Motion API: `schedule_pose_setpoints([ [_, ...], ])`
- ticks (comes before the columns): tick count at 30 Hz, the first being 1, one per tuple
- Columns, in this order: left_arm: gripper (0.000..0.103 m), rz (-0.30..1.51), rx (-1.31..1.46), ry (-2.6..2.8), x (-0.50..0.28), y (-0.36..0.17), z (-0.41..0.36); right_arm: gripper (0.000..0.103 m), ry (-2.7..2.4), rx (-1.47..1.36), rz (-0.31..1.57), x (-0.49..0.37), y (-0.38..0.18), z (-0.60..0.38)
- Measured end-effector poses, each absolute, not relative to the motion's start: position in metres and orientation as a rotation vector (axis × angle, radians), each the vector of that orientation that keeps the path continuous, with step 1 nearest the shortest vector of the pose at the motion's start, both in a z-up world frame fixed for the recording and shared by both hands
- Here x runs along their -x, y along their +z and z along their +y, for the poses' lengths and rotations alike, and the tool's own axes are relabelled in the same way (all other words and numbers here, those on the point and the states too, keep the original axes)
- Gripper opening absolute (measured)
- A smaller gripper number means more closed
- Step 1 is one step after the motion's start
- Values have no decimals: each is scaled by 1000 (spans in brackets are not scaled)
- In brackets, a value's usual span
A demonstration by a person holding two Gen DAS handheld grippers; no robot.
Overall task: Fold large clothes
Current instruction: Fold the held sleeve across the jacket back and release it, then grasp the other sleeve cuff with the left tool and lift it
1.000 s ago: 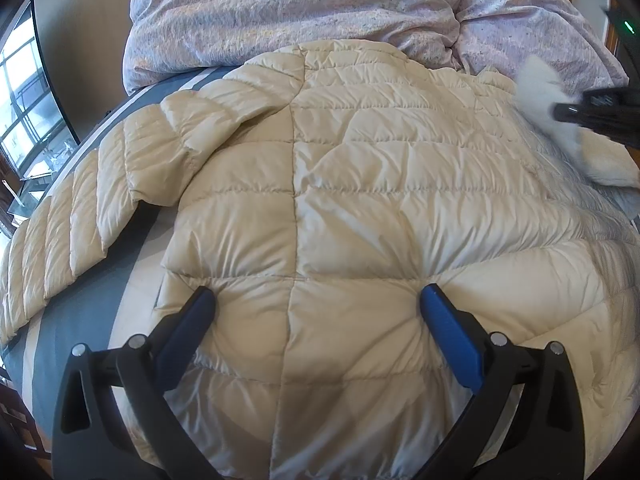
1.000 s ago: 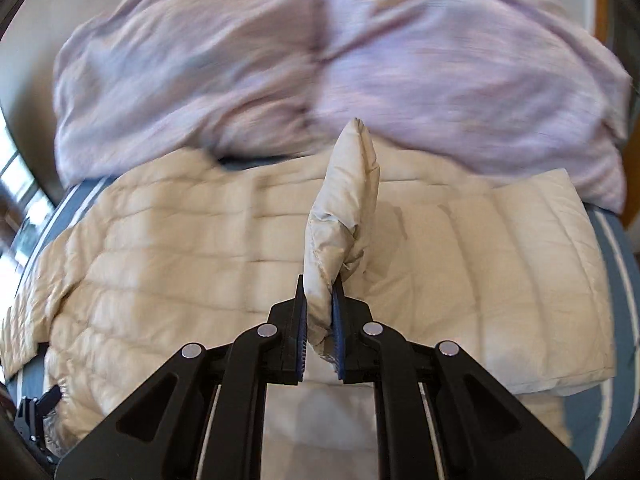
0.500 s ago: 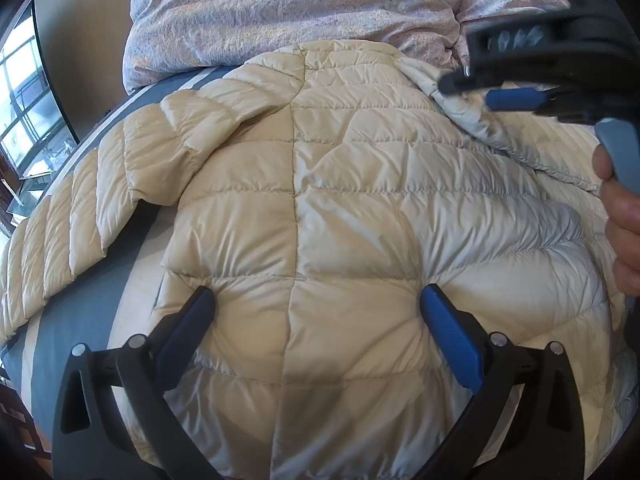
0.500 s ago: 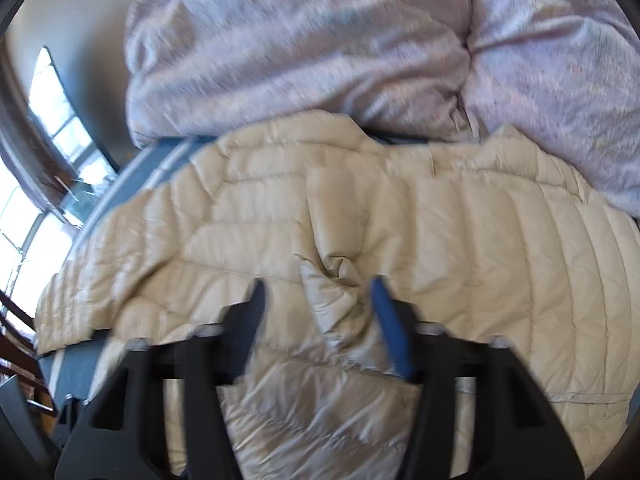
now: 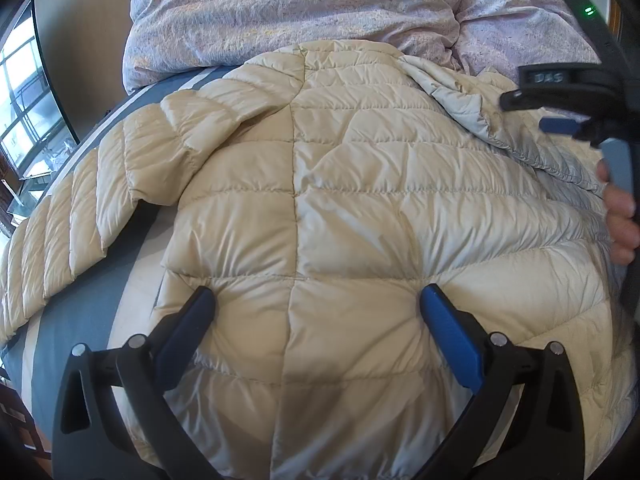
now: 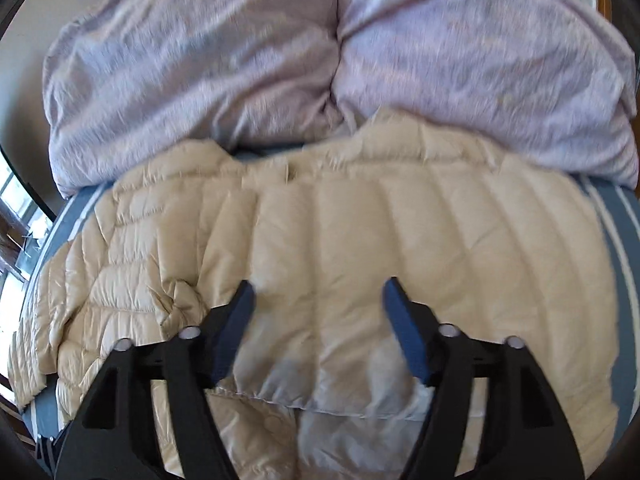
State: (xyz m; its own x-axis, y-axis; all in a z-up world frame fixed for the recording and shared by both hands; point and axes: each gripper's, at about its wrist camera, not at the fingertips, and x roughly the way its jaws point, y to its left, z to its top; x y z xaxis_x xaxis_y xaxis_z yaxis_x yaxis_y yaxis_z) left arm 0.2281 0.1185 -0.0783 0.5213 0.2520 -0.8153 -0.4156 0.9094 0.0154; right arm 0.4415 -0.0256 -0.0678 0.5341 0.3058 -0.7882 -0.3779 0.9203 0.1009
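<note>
A cream quilted puffer jacket (image 5: 320, 160) lies spread on the bed, one sleeve (image 5: 80, 220) stretched out to the left. My left gripper (image 5: 316, 300) is open, both fingertips resting on the jacket's lower back with padding bulging between them. The right gripper (image 6: 320, 292) hovers over a folded-over part of the jacket (image 6: 360, 240). Its jaws are opening and nothing is pinched between them. A crumpled bit of cloth (image 6: 180, 300) lies just left of its left finger. In the left wrist view the right gripper (image 5: 560, 120) shows at the right edge, held by a hand (image 5: 620, 216).
A lilac duvet (image 5: 300, 8) is heaped at the back of the bed, right against the jacket's far edge (image 6: 280, 60). Blue-and-white striped sheet (image 5: 80, 340) shows at the left. A window (image 5: 24, 100) stands beyond the bed's left side.
The right gripper was shut on a raised fold of the jacket. It has let go, its jaws have spread, and the fold now lies flat. The left gripper has not moved.
</note>
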Motion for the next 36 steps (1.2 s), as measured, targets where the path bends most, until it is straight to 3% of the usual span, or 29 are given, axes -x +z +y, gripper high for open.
schedule_pose_setpoints([
  [16, 101, 914, 244, 396, -220, -74, 123, 102, 341, 196, 914, -438, -107, 6],
  [23, 101, 905, 290, 455, -196, -53, 154, 102, 348, 193, 920, -443, -108, 5],
  [36, 101, 876, 476, 858, -87, -31, 313, 102, 349, 181, 916, -442, -107, 3],
])
